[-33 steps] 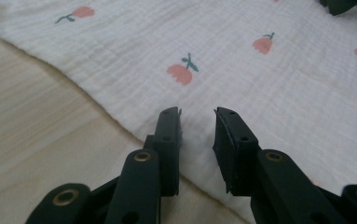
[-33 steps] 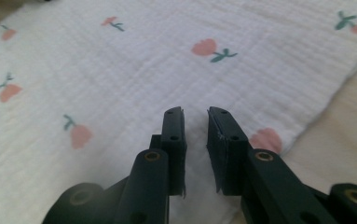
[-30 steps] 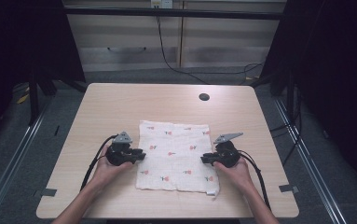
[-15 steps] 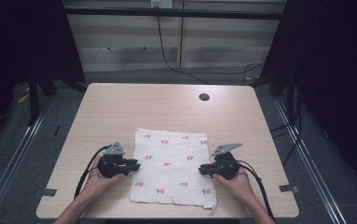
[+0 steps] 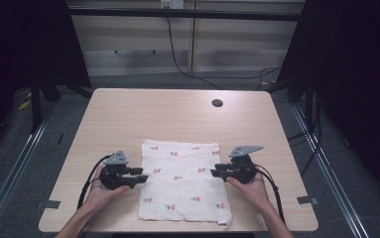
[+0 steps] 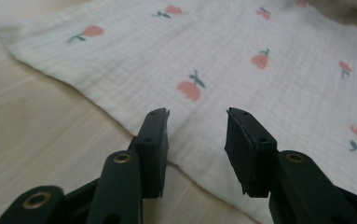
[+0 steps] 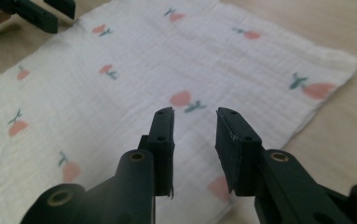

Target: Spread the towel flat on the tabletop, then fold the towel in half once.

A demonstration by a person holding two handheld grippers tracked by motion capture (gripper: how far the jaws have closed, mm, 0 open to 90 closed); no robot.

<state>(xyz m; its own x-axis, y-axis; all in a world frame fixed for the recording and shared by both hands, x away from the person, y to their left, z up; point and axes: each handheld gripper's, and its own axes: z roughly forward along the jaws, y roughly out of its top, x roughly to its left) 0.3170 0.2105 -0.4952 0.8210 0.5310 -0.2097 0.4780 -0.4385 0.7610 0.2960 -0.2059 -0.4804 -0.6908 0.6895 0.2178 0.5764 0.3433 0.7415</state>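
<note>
A white cloth [image 5: 183,181] printed with small pink flowers lies spread flat on the near half of the pale wooden tabletop [image 5: 177,116], its far edge running across the middle and its near edge close to the 6 o'clock rim. The left gripper [image 5: 139,177] sits at the cloth's 9 o'clock side, held in the person's left hand [image 5: 103,191], its jaws pointing toward 3 o'clock at the cloth's edge. In the left gripper view its jaws have just been opening and stand apart above the cloth's border, with nothing pinched between them. The right gripper [image 5: 216,171] rests at the cloth's 3 o'clock side in the right hand [image 5: 249,186], aimed toward 9 o'clock. In the right gripper view its jaws have likewise just been opening and hang parted over the fabric, pads clear of it. A dark round hole [image 5: 217,103] marks the tabletop toward 1 o'clock, well apart from the cloth.
</note>
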